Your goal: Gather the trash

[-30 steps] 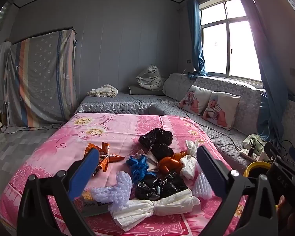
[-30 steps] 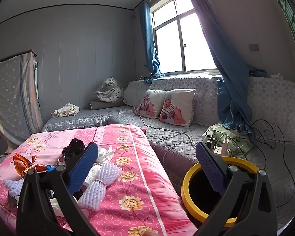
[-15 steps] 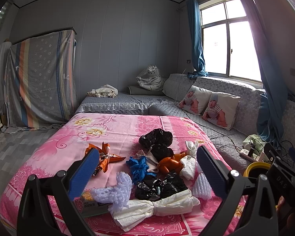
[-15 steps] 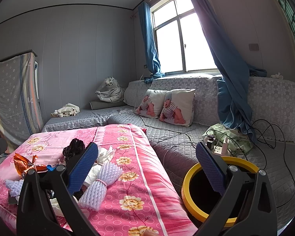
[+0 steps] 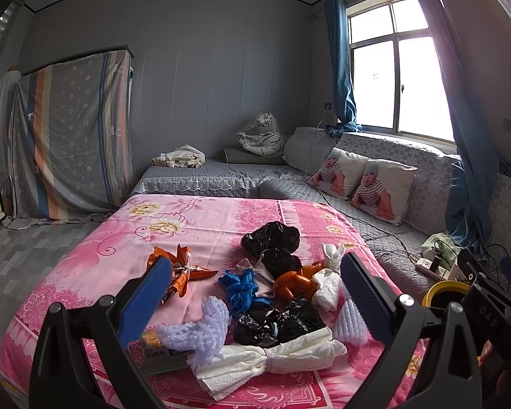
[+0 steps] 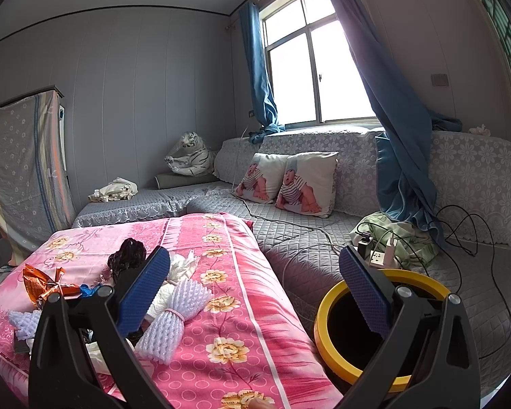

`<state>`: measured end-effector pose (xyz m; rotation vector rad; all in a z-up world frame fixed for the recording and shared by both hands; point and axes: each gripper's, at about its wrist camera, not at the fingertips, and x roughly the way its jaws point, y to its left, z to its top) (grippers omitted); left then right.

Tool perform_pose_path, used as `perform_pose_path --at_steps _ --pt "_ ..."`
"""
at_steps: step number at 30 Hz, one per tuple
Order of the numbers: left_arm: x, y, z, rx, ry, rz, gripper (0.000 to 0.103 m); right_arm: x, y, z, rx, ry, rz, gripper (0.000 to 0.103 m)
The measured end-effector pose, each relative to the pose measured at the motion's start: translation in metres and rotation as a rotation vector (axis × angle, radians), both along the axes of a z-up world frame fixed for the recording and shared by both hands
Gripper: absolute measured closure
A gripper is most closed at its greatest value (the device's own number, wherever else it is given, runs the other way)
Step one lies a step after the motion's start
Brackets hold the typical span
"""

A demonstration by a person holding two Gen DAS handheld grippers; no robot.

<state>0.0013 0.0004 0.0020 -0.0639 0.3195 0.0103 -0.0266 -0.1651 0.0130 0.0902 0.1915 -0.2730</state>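
both tongs gape empty: the left tongs [image 5: 255, 298] hang over the trash pile [image 5: 276, 293] on the pink bed [image 5: 194, 218], nearer it than the right tongs [image 6: 253, 293], which face the yellow-rimmed bin [image 6: 327, 310] beside the bed.
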Motion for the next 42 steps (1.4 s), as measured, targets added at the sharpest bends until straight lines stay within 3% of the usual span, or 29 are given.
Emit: perform_pose_path --at_steps 42 --pt "-0.0003 -0.0005 -0.0025 -0.001 0.0 0.001 0.007 -0.0036 -0.0042 -0.0063 0.009 0.01 0.003 0.008"
